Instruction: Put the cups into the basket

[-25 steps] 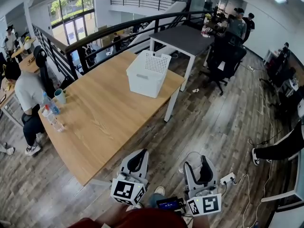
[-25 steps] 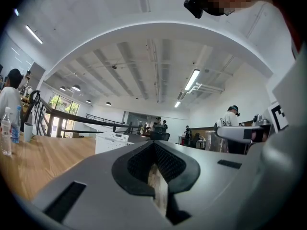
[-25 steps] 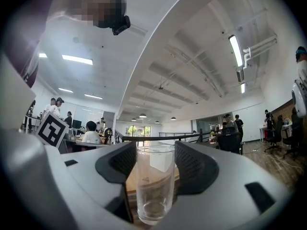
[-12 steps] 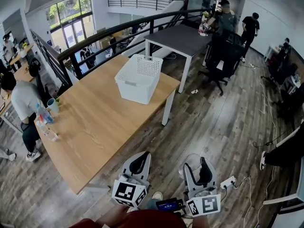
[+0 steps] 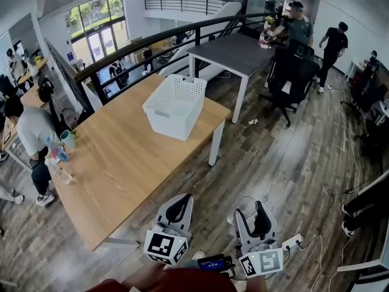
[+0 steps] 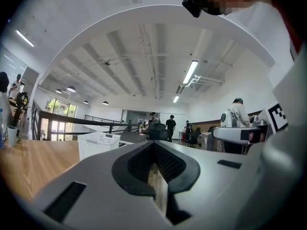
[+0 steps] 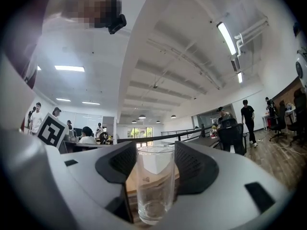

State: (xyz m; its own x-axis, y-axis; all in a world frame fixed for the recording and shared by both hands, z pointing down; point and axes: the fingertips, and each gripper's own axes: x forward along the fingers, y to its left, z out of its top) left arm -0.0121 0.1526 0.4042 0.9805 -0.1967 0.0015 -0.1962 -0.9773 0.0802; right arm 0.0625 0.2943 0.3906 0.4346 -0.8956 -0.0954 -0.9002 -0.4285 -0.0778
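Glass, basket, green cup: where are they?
glass [image 7: 154,186], right gripper view, middle of its clear wall.
basket [image 5: 165,123], head view, its near side wall.
green cup [image 5: 68,139], head view, its side.

A white perforated plastic basket sits far along the pale wooden worktop, well apart from the left gripper and the right gripper, whose tongs hold a clear glass cup.

The head view has shifted. The counter and white basket now sit further left and slightly lower in frame than one second ago. At far right, the person in black has walked right, away from the dark table.
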